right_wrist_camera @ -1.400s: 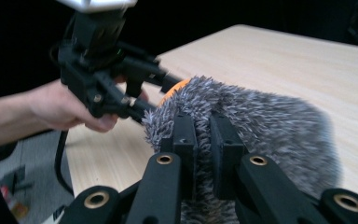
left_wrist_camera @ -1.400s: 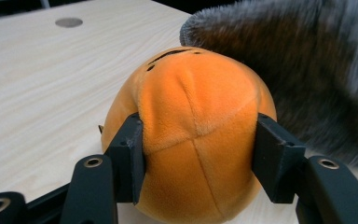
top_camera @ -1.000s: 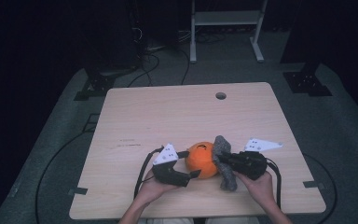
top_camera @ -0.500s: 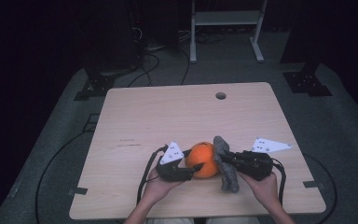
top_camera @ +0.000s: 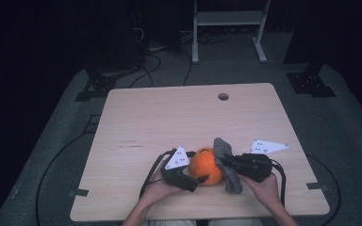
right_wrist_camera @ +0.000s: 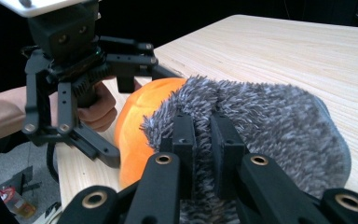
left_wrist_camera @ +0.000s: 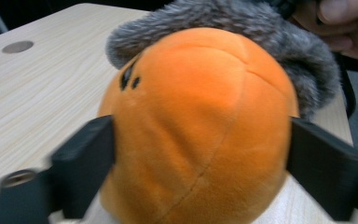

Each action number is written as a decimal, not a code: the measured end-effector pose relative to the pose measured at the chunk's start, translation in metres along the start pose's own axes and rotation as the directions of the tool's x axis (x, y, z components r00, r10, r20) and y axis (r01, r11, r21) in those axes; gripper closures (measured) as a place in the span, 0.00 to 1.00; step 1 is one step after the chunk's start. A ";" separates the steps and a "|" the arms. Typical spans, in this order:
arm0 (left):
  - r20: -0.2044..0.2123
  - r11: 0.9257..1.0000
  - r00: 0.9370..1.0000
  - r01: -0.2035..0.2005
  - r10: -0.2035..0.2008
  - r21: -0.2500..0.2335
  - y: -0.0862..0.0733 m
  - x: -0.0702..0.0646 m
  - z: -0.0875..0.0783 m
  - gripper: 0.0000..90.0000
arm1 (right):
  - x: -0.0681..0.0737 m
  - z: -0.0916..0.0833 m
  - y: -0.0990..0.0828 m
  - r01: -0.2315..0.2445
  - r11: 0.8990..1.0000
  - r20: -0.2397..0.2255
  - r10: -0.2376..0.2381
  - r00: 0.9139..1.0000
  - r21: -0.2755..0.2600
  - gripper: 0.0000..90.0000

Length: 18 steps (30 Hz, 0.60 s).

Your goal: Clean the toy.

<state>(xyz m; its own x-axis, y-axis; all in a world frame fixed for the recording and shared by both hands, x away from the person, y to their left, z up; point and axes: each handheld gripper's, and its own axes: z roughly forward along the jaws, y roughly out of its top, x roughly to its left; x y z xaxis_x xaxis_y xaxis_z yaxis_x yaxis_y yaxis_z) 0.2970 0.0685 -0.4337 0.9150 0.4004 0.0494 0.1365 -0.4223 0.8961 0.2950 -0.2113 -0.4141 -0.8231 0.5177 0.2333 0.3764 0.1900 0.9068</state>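
Fingers of the right gripper (right_wrist_camera: 200, 154) are clenched on the grey fur piece (right_wrist_camera: 261, 126) – both black jaws stand almost together with fur pinched between them. That grey fur piece (top_camera: 227, 165) lies against the right side of the orange plush ball (top_camera: 205, 165), touching it.

Left gripper (left_wrist_camera: 200, 154) straddles the orange plush ball (left_wrist_camera: 196, 126): one jaw sits at each flank of the ball, at or just off its surface, and whether the pads press cannot be told. Its jaws have just been opening, with the ball between them.

Relative to the ball, the left gripper (top_camera: 195, 178) comes in from the left and near side, the right gripper (top_camera: 226, 162) from the right. The ball rests on the wooden table (top_camera: 169, 117), close to its near edge – well apart from the round hole (top_camera: 223, 96) at the far side.
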 end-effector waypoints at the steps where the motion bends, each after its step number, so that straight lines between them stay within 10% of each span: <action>1: 0.000 1.000 1.000 0.000 0.000 0.000 0.000 0.000 0.000 0.27 | 0.000 0.000 0.000 0.000 1.000 0.000 0.000 1.000 0.000 0.90; 5: -0.010 0.998 0.998 0.065 -0.064 0.020 0.009 -0.001 -0.008 0.42 | 0.004 -0.006 0.003 0.009 1.000 -0.005 -0.009 1.000 -0.018 0.90; 6: 0.029 0.991 0.991 0.134 -0.134 0.012 0.011 0.001 -0.012 0.43 | 0.016 -0.008 0.008 0.040 0.999 -0.027 -0.041 0.999 -0.032 0.90; 10: 0.088 0.980 0.977 0.194 -0.196 0.030 0.010 0.005 -0.018 0.45 | 0.024 -0.005 0.012 0.091 0.996 -0.007 -0.091 0.996 -0.026 0.90; 14: 0.130 0.986 0.978 0.162 -0.165 0.033 0.005 0.005 -0.018 0.30 | 0.009 0.000 0.003 0.044 0.999 0.015 -0.044 0.999 -0.015 0.90; 18: 0.085 0.999 0.996 0.021 -0.023 0.023 -0.001 0.000 -0.011 0.22 | 0.001 0.003 0.000 0.033 0.999 0.036 -0.032 0.999 -0.019 0.90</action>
<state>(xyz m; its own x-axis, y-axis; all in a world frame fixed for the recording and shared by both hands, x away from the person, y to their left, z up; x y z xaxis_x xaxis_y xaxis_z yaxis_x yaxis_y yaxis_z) 0.2926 0.0772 -0.4297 0.9406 0.3395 -0.0091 0.1648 -0.4327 0.8864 0.2953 -0.2083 -0.4144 -0.8188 0.5413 0.1910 0.3408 0.1907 0.9206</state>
